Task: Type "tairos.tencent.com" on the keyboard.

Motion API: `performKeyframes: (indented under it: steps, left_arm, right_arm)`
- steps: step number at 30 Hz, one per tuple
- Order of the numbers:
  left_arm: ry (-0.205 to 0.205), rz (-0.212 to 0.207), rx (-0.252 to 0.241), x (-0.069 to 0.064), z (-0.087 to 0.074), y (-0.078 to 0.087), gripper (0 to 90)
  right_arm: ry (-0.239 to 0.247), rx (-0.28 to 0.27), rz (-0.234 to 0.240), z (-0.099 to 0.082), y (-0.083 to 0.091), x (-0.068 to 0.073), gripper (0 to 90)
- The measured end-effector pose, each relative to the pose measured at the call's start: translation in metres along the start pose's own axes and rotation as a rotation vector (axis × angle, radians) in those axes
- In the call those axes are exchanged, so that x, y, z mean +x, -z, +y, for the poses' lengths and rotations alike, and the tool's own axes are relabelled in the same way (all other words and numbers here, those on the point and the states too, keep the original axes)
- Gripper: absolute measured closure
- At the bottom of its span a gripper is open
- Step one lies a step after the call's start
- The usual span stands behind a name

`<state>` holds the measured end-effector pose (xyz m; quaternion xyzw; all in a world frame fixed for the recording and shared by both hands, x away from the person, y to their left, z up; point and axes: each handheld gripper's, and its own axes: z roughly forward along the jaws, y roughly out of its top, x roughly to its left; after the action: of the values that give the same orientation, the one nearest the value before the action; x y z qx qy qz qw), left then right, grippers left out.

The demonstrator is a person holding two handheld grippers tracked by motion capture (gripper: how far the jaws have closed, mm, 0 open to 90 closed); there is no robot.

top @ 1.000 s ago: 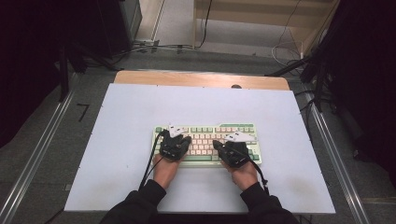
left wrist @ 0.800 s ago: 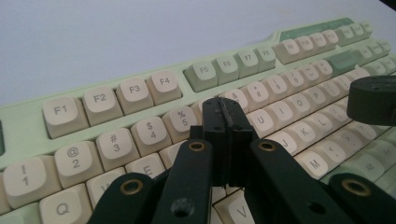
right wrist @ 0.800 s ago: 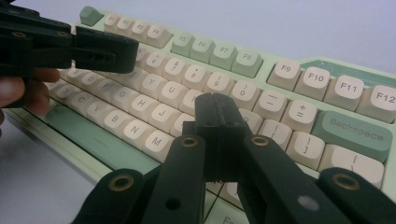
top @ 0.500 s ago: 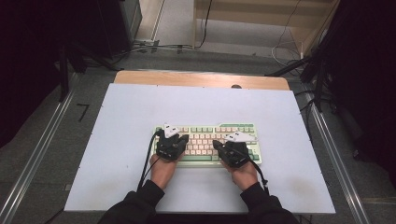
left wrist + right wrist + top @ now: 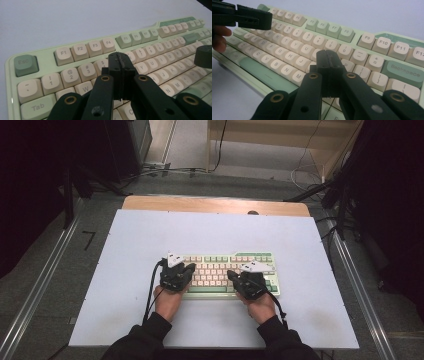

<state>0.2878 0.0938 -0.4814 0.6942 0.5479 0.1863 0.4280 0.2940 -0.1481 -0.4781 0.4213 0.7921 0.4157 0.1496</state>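
Both grippers are fully closed with nothing pinched, and I'm using them as two blunt fingers for typing. From the high view, my left gripper (image 5: pixel 176 270) sits over the left end of the keyboard (image 5: pixel 222 274) and my right gripper (image 5: pixel 248 279) over its right half, the keyboard lying on the white table (image 5: pixel 135 245) near my edge. In the left gripper view, the closed tips hang over the upper letter rows just past the number 3 key (image 5: pixel 87 70), with the Esc key (image 5: pixel 24 63) off toward the keyboard's corner; whether they touch a keycap I cannot tell. In the right gripper view, the shut tips hover over the keys just this side of the P key (image 5: pixel 347 65), with Backspace (image 5: pixel 405 70) further along the keyboard. To press well, I'd come straight down on the middle of one keycap, keep the tips shut so they don't straddle two keys, and lift clear before shifting along the row
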Motion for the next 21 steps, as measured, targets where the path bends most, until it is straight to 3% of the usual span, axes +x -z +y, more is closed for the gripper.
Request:
performKeyframes:
  steps: [9, 21]
  left_arm:
    - [-0.003, 0.03, 0.016, 0.0068, -0.0038, -0.0005, 90.0]
    - [-0.013, 0.037, 0.031, 0.0066, -0.0058, -0.0036, 90.0]
  right_arm:
    - [0.003, 0.0, 0.001, -0.0001, 0.0003, 0.0006, 87.3]
    - [0.005, 0.001, 0.003, -0.0001, 0.0, 0.0007, 87.3]
